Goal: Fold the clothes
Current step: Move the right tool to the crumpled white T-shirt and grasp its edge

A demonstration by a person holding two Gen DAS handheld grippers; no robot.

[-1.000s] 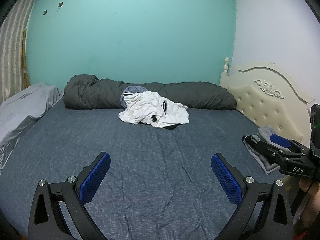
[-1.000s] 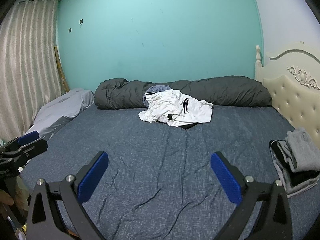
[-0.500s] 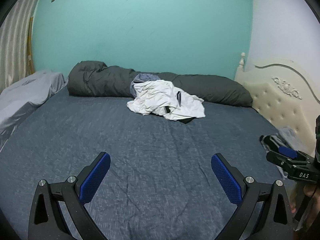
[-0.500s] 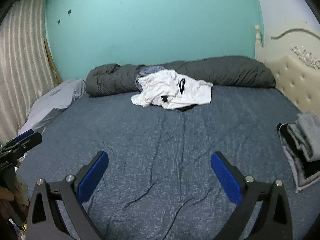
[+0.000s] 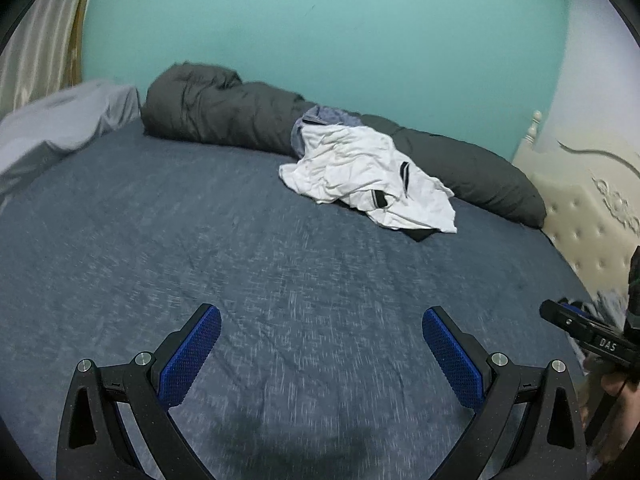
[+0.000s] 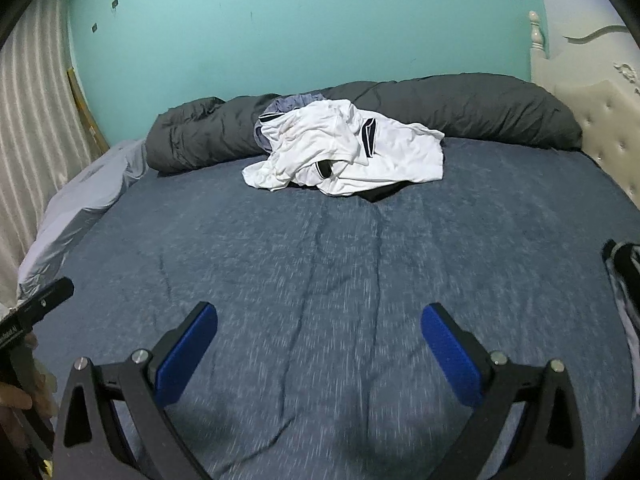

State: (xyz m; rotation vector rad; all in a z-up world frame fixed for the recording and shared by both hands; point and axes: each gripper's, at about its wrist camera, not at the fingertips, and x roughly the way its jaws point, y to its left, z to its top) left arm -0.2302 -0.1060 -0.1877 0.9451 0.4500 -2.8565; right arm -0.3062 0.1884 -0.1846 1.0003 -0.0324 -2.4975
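One bed [image 6: 320, 280], one rolled grey duvet [image 6: 460, 104], one heap of crumpled clothes [image 6: 344, 152], one folded stack [image 6: 624, 280], two claws: left claw [image 5: 320, 340], right claw [image 6: 320, 336].

A home bedroom, apparently: bed [image 6: 360, 260], tufted headboard [image 6: 600, 120], rolled duvet [image 6: 460, 108], curtains [image 6: 32, 120].

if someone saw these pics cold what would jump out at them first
The crumpled white garment with dark trim stands out, heaped at the far middle of the dark blue bedsheet and leaning on the long rolled dark grey duvet along the bright teal wall. In front, the open left claw and open right claw with blue pads hover over bare sheet, holding nothing.
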